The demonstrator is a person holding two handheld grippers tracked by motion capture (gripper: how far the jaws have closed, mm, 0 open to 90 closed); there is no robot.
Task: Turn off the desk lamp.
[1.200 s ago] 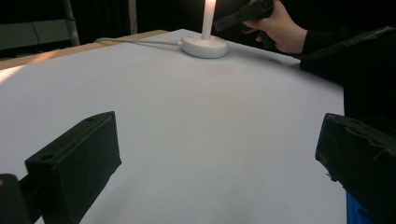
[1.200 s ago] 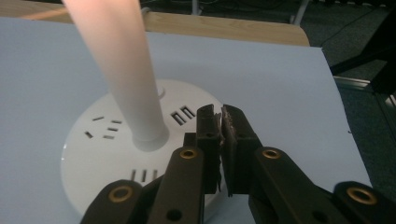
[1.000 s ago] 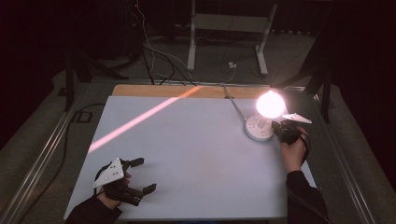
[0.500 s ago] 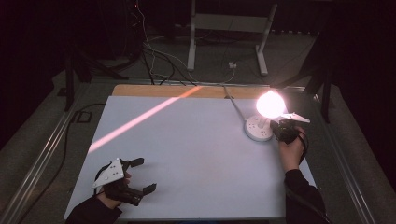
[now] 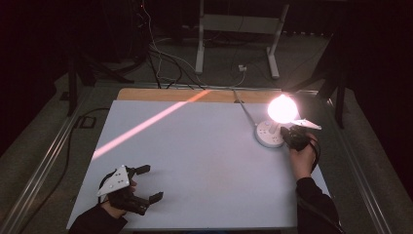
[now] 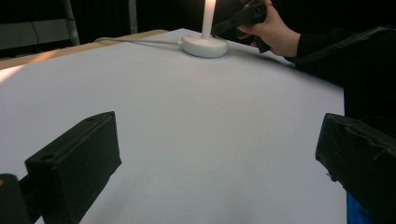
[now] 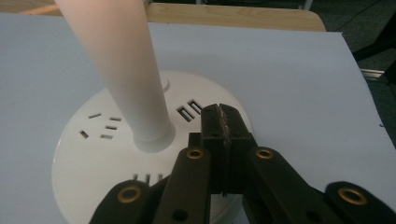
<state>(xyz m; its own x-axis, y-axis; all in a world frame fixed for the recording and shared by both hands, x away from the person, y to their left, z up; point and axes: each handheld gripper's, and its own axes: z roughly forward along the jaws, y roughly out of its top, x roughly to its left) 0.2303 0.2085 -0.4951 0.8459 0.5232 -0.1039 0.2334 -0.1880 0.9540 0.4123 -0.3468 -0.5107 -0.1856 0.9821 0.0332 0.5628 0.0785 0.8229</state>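
1. One lamp base (image 5: 269,134): round white disc with socket slots, flat on the white bench (image 5: 204,161) at its far right part; the disc also shows in the left claw's view (image 6: 204,45) and close up in the right claw's view (image 7: 93,154)
2. One lamp stem (image 7: 126,70) stands out of the disc's middle, long axis upright, leaning a little; narrow end sits in the base collar, wider end points up to the glowing bulb (image 5: 282,108); the stem also shows in the left claw's view (image 6: 208,16)
3. One lit bulb, directly above the lamp base, very bright, shape washed out
4. One white cable (image 5: 243,108) runs from the lamp base toward the far bench edge
5. Right claw (image 7: 223,126) closed, pads pressed together with nothing between them; tip sits over the disc's top just beside the stem; cannot tell if it touches the disc. In the high view right claw (image 5: 293,136) sits just right of the lamp base, person's hand behind it
6. Left claw (image 5: 148,183) open, nothing between the jaws, resting at the near left bench corner, well apart from the lamp base; aimed across the bench toward it
7. One light stripe (image 5: 151,122) crosses the bench diagonally, left of the lamp base
8. Count: two claws, one lamp, one bench
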